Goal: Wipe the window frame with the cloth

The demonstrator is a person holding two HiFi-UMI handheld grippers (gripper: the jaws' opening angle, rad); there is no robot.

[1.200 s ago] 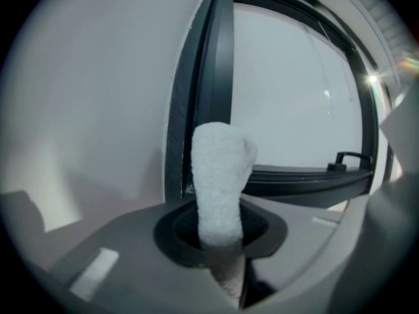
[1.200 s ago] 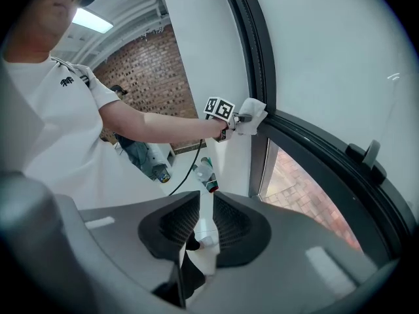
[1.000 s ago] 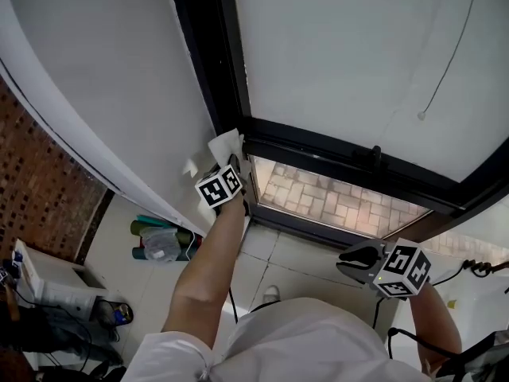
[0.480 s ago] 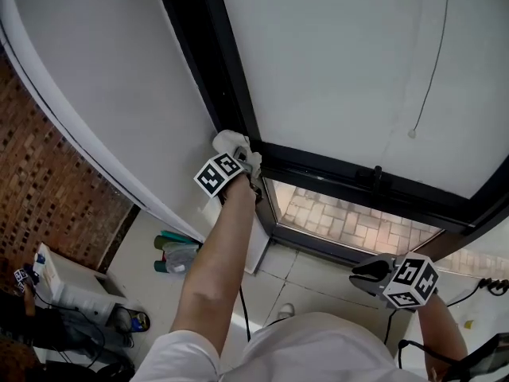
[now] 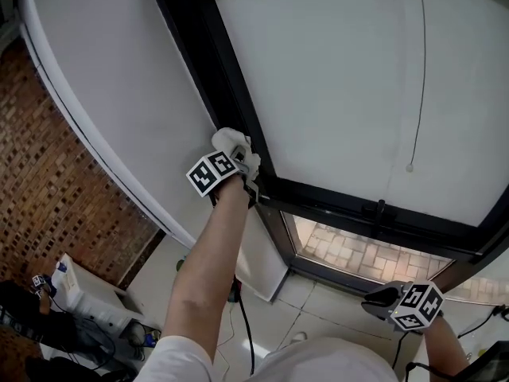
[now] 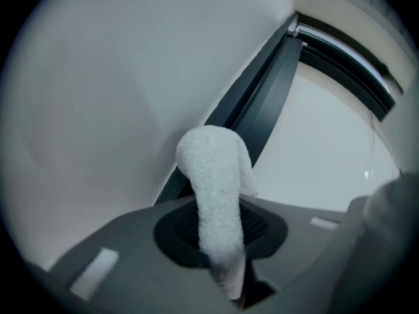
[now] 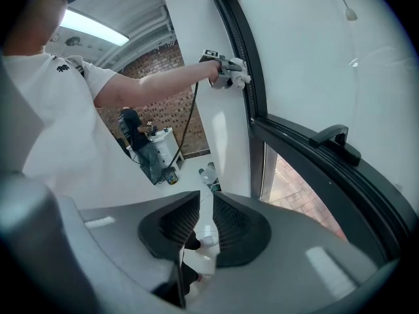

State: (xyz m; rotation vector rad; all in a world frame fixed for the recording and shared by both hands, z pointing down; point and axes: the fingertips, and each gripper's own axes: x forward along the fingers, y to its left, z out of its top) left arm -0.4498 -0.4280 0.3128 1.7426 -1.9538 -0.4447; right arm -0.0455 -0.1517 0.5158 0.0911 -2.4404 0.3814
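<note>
Fluffy white terry cloth [image 5: 231, 143] near centre. Smooth black window frame [image 5: 211, 62] with a slight sheen, toward 12 o'clock. Matt white wall [image 5: 119, 110]. Rough red brickwork [image 5: 56, 189] at 9 o'clock.

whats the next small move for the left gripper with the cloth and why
Probably slide the left gripper up along the window frame with the cloth pressed on: its jaws clamp the cloth at the frame, and a long stretch of frame lies above.
</note>
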